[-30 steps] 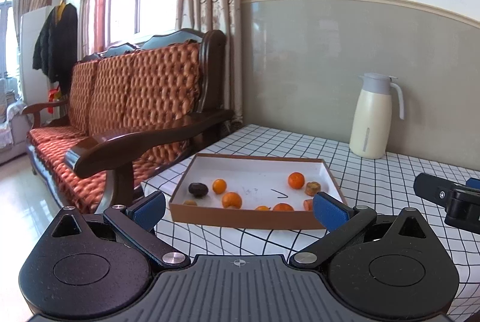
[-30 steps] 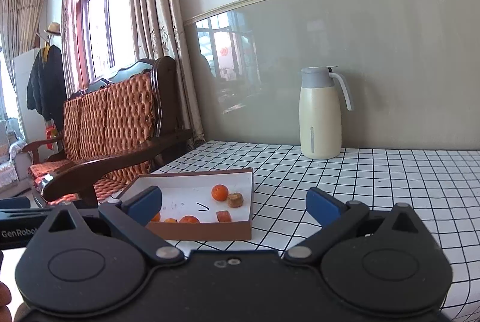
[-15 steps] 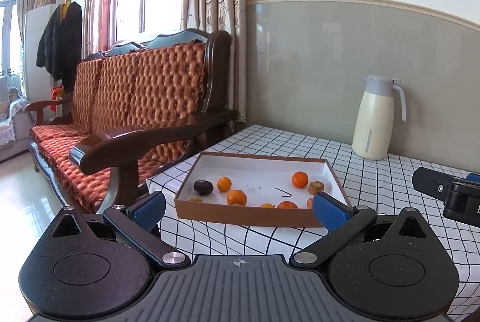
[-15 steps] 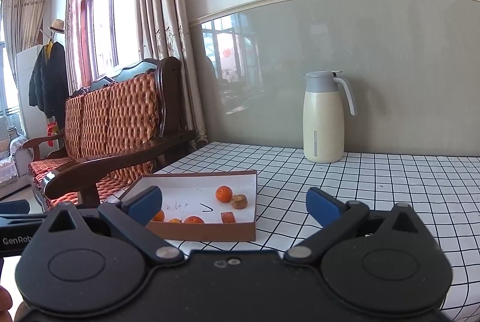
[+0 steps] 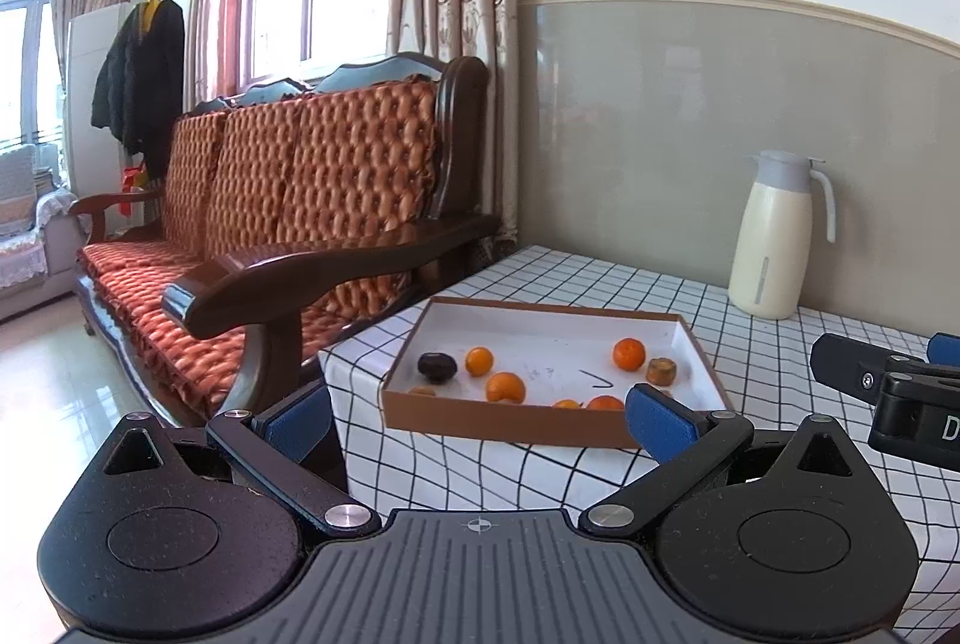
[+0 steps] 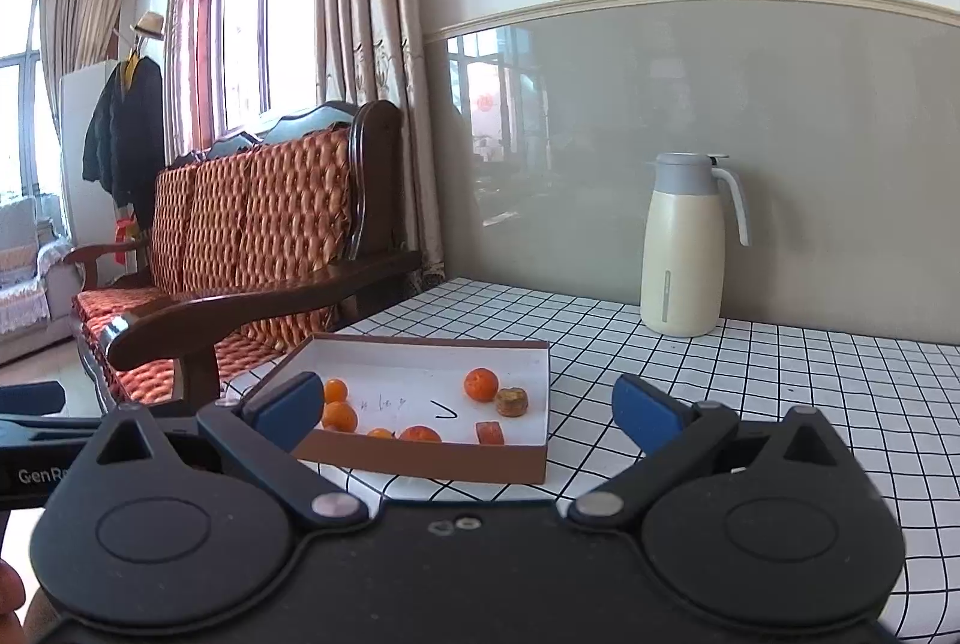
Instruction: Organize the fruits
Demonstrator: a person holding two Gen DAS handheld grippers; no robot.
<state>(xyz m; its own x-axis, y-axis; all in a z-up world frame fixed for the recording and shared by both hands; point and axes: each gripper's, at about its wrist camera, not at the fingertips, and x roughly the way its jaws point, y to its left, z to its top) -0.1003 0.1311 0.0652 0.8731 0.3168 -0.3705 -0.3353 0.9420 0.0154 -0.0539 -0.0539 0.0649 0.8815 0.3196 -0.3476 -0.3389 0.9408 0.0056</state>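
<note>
Fruits (image 5: 505, 386) before level hand-held grippers (image 5: 477, 413)

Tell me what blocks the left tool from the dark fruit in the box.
Only the box's near wall stands between the open left tool and the dark fruit; coming in from above clears it.

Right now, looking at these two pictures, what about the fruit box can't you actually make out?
- Left wrist view: the shallow brown cardboard box hides the lower parts of the orange fruits behind its near wall.
- Right wrist view: the right tool's blue finger covers the box's left part.
- Both views: the pen scribbles on the box floor are too small to read.
- Left wrist view: the picture's edge cuts off the right tool.
</note>
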